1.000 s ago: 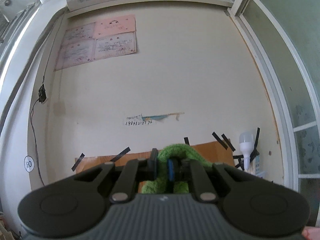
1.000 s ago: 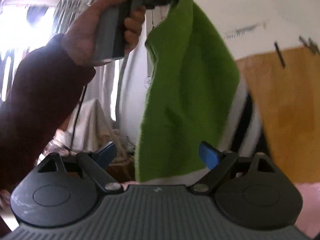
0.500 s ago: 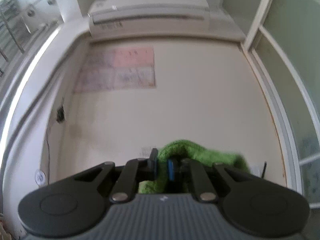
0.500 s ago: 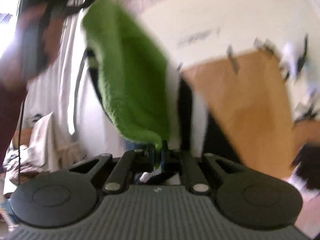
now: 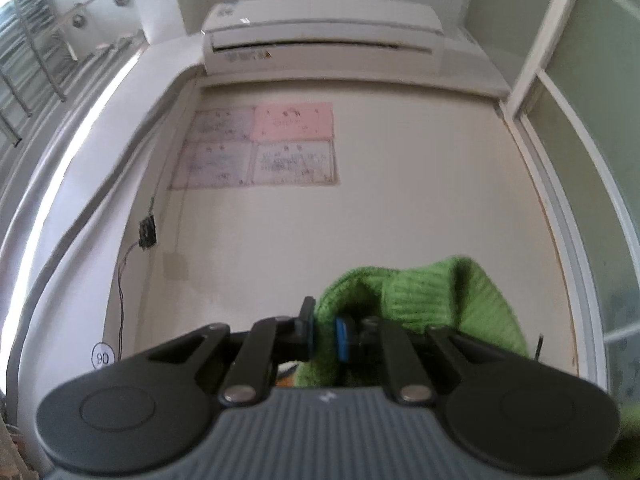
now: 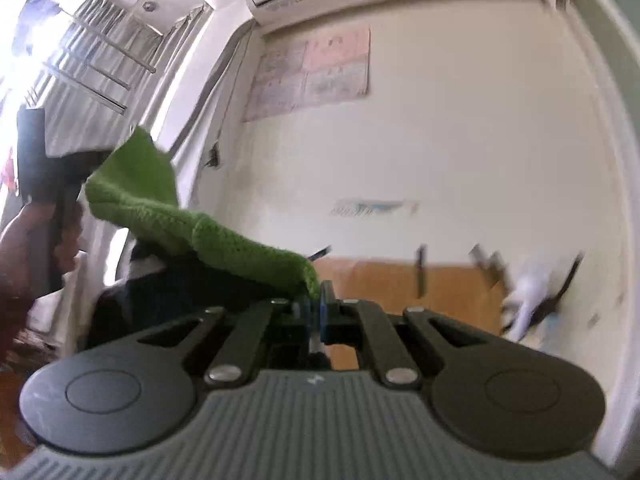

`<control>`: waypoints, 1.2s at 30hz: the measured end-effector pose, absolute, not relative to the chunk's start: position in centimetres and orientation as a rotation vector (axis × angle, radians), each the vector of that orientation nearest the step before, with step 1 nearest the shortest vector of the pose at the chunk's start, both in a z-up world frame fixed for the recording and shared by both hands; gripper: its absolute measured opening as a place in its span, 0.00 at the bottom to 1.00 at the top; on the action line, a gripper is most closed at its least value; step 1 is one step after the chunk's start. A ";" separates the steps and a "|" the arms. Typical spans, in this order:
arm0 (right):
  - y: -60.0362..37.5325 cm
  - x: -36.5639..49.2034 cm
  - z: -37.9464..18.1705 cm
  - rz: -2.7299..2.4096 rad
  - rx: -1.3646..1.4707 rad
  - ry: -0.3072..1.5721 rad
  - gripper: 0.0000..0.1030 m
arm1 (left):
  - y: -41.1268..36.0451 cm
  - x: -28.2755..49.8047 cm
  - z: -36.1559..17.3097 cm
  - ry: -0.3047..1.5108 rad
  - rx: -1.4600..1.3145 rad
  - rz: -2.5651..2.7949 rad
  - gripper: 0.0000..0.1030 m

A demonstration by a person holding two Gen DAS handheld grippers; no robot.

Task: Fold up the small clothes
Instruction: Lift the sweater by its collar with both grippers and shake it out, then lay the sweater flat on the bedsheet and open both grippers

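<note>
A small green knitted garment point(image 6: 200, 228) is held up in the air between both grippers. My right gripper point(image 6: 316, 312) is shut on one corner of it, just past the blue pads. From there the cloth stretches up and to the left to my left gripper point(image 6: 76, 164), which a hand point(image 6: 36, 240) holds at the far left. In the left wrist view my left gripper point(image 5: 325, 334) is shut on the green garment point(image 5: 432, 300), which bunches over its right finger and hangs down behind it. Both grippers point slightly upward at the wall.
An air conditioner point(image 5: 320, 36) hangs high on the cream wall above pink and white papers point(image 5: 260, 148). A wooden board point(image 6: 400, 284) with black tape strips stands low against the wall, with a white bottle point(image 6: 528, 300) beside it. Curtains and a bright window point(image 6: 60, 60) are at the left.
My right gripper went from open below the hanging garment to shut on its lower corner, then rose, so the cloth now stretches sideways. My left gripper tilted upward, keeping its grip.
</note>
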State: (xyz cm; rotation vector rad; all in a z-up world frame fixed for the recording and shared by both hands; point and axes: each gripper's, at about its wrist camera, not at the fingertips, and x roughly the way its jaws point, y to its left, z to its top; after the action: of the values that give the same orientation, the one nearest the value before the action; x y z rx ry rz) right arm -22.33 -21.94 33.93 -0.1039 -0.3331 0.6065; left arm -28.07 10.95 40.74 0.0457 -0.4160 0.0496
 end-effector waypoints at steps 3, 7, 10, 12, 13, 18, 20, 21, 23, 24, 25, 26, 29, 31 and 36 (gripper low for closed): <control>-22.5 -22.7 33.1 0.565 -0.109 -0.350 0.06 | 11.2 -27.1 39.2 -0.362 0.071 0.030 0.09; -23.7 -21.2 31.5 0.528 -0.097 -0.318 0.06 | 12.0 -25.4 35.9 -0.248 0.038 -0.025 0.09; -24.2 -18.4 30.3 0.514 -0.085 -0.273 0.06 | 11.6 -23.7 33.3 -0.188 0.063 -0.030 0.09; -24.6 -17.7 29.6 0.498 -0.077 -0.286 0.06 | 11.6 -22.9 31.9 -0.149 0.051 -0.051 0.09; -24.8 -17.6 29.2 0.497 -0.075 -0.302 0.06 | 11.8 -22.8 31.2 -0.134 0.032 -0.068 0.09; -25.5 -18.3 27.8 0.436 -0.105 -0.341 0.06 | 13.1 -23.9 28.8 -0.120 -0.029 -0.126 0.09; -25.6 -18.8 28.0 0.431 -0.102 -0.348 0.06 | 13.1 -24.6 28.8 -0.127 -0.018 -0.127 0.09; -25.5 -19.4 27.8 0.426 -0.103 -0.354 0.06 | 13.0 -25.1 29.0 -0.137 -0.011 -0.125 0.09; -25.5 -20.8 27.7 0.417 -0.110 -0.379 0.06 | 12.8 -26.1 29.7 -0.165 0.003 -0.126 0.09; -25.4 -21.6 27.8 0.413 -0.112 -0.391 0.06 | 12.7 -26.9 30.2 -0.187 0.011 -0.128 0.09; -25.3 -22.3 28.0 0.409 -0.112 -0.404 0.06 | 12.6 -27.5 30.6 -0.208 0.020 -0.128 0.09; -25.3 -22.7 28.3 0.406 -0.113 -0.416 0.06 | 12.6 -28.2 31.0 -0.232 0.033 -0.126 0.09; -25.5 -23.2 29.1 0.395 -0.111 -0.431 0.06 | 12.2 -29.2 32.3 -0.283 0.072 -0.120 0.09; -25.6 -22.0 29.6 0.395 -0.103 -0.403 0.06 | 12.0 -28.4 32.7 -0.267 0.090 -0.124 0.09; -25.4 -11.4 28.6 0.431 -0.074 -0.206 0.07 | 11.7 -20.1 31.3 -0.083 0.106 -0.124 0.11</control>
State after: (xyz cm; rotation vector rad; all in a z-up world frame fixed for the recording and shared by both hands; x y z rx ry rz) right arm -11.39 -25.43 28.64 -0.0742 -0.2057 0.4314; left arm -20.12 11.72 31.27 0.1060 -0.0833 -0.1237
